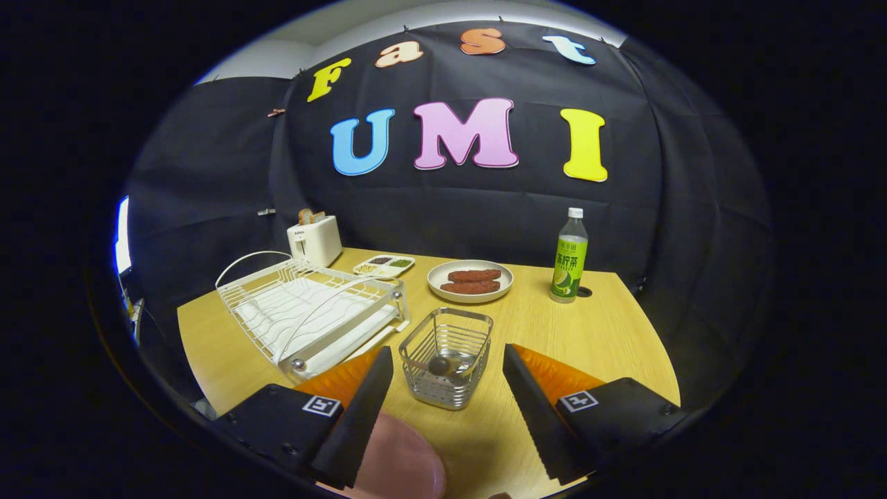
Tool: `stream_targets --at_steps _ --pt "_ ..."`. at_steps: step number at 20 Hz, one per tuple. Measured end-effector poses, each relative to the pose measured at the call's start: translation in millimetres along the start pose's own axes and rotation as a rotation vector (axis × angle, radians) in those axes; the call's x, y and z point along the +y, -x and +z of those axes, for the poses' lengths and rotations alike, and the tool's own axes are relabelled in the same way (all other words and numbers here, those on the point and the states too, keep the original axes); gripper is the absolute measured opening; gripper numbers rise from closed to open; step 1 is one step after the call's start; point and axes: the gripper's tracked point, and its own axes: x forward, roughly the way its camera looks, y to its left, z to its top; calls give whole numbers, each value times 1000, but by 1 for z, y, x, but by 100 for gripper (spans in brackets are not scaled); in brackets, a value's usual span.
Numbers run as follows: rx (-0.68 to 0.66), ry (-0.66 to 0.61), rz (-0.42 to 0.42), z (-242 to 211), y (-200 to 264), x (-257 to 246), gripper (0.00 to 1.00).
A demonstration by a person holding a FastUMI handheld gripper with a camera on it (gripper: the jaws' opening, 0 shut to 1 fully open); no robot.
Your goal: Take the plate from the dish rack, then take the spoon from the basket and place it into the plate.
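My gripper (447, 352) is open, its fingers spread on either side of a small wire basket (423, 339) that stands on the wooden table just ahead of the fingertips. A spoon (443, 365) lies inside the basket, its dark bowl near the bottom. Left of the basket stands the white wire dish rack (305, 312), and I see no plate in its slots. A blurred pinkish rounded shape (402, 461) sits very close under the left finger; I cannot tell what it is.
Beyond the basket a beige plate (471, 294) holds brown food pieces. A green bottle (569, 260) stands at the back right. A white toaster (315, 239) and a small divided dish (383, 265) sit behind the rack. The table edge (644, 346) curves round on the right.
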Motion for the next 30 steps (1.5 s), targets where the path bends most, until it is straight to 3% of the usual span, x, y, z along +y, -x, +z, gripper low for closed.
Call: stream_targets --at_steps 3,8,9,14,16,17,23,30 --pt "-41 29 -25 1 -15 -3 76" --pt "-57 60 -24 -9 -25 0 70" --pt "-71 60 -18 -5 -25 1 63" --pt "-79 69 10 -8 -31 11 52" --pt "-67 41 6 -7 -36 13 37" --pt "-63 25 7 -5 -36 14 34" --pt "-38 65 -27 -1 -41 5 24" --pt "1 -25 2 24 -44 4 15"
